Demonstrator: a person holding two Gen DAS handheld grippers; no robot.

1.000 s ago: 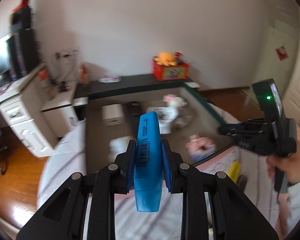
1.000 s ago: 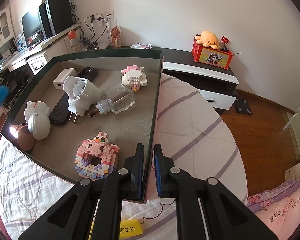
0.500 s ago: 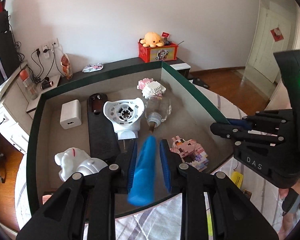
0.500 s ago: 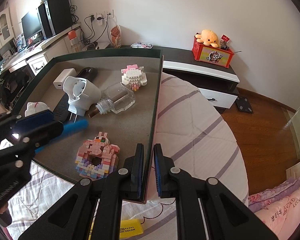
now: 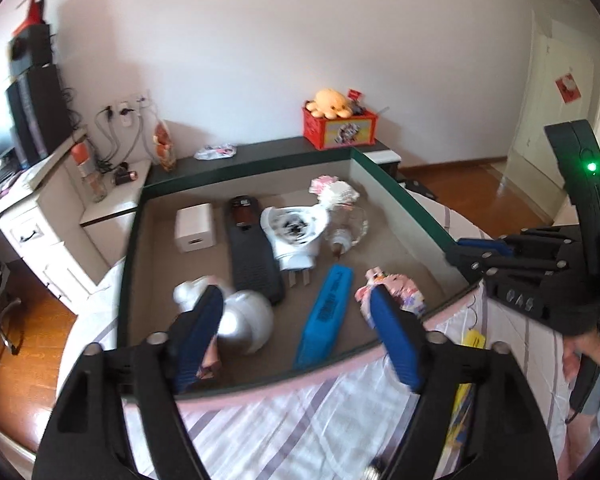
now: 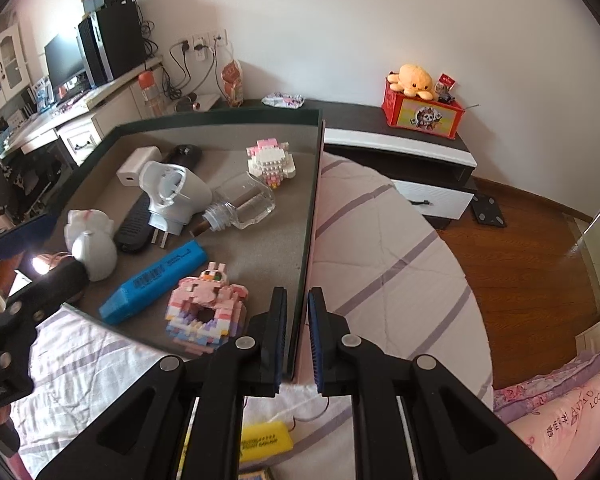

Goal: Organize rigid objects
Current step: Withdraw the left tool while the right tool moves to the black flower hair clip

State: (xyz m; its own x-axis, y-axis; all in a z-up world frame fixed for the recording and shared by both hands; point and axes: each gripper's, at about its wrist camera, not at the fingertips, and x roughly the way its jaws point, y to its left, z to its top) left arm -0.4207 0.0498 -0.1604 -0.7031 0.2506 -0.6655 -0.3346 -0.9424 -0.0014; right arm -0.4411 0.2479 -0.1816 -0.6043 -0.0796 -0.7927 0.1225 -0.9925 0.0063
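The blue highlighter (image 5: 326,312) (image 6: 156,280) lies flat in the green-walled tray (image 5: 400,200) (image 6: 220,118), near its front edge. My left gripper (image 5: 296,300) (image 6: 40,258) hovers just behind the highlighter with its jaws opening wide and nothing between its pads. My right gripper (image 6: 298,300) (image 5: 472,254) straddles the tray's right wall at the near corner. Its jaws are starting to open and the thin wall is still between them. A pink brick figure (image 6: 206,304) sits beside the highlighter.
The tray also holds a white brick figure (image 6: 270,160), a glass bottle (image 6: 244,202), a white plug device (image 6: 176,192), a black remote (image 5: 252,256), a white charger (image 5: 194,226) and a white figurine (image 5: 240,320). It rests on striped bedding, where a yellow tag (image 6: 264,438) lies.
The left gripper carried the highlighter over the tray, then opened; the highlighter now lies on the tray floor. The right gripper stayed on the tray wall.
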